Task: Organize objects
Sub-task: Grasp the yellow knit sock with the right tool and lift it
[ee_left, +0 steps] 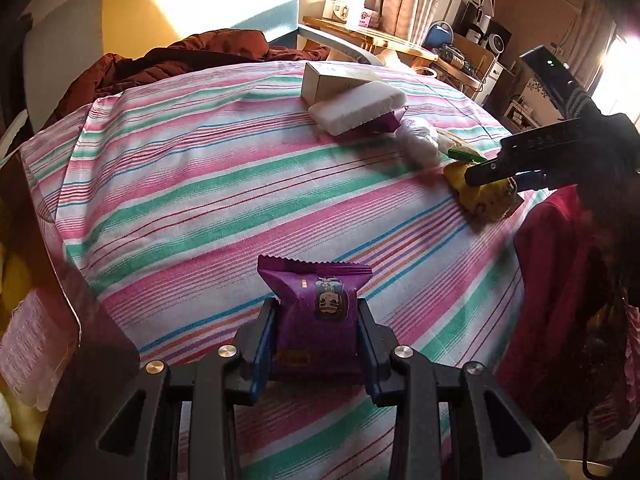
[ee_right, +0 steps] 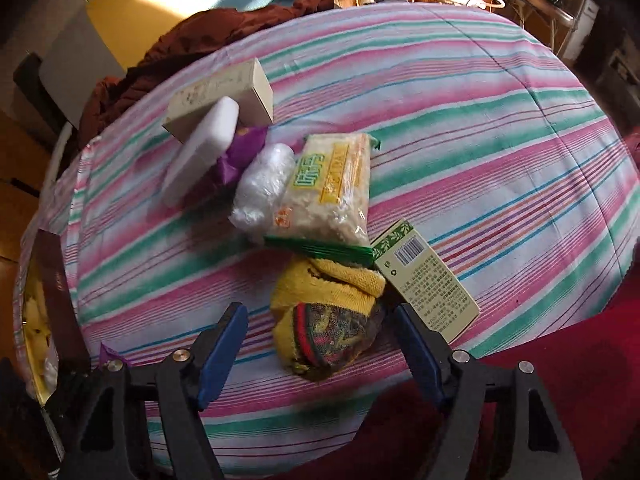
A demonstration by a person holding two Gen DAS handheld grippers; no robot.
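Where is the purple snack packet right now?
The purple snack packet sits low in the left wrist view, pinched between the left gripper fingers above the striped cloth.

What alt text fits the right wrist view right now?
The right tool hangs open over a yellow cloth bundle on a striped sheet, pads not touching it. Behind lie a snack bag, green carton, white block and beige box.
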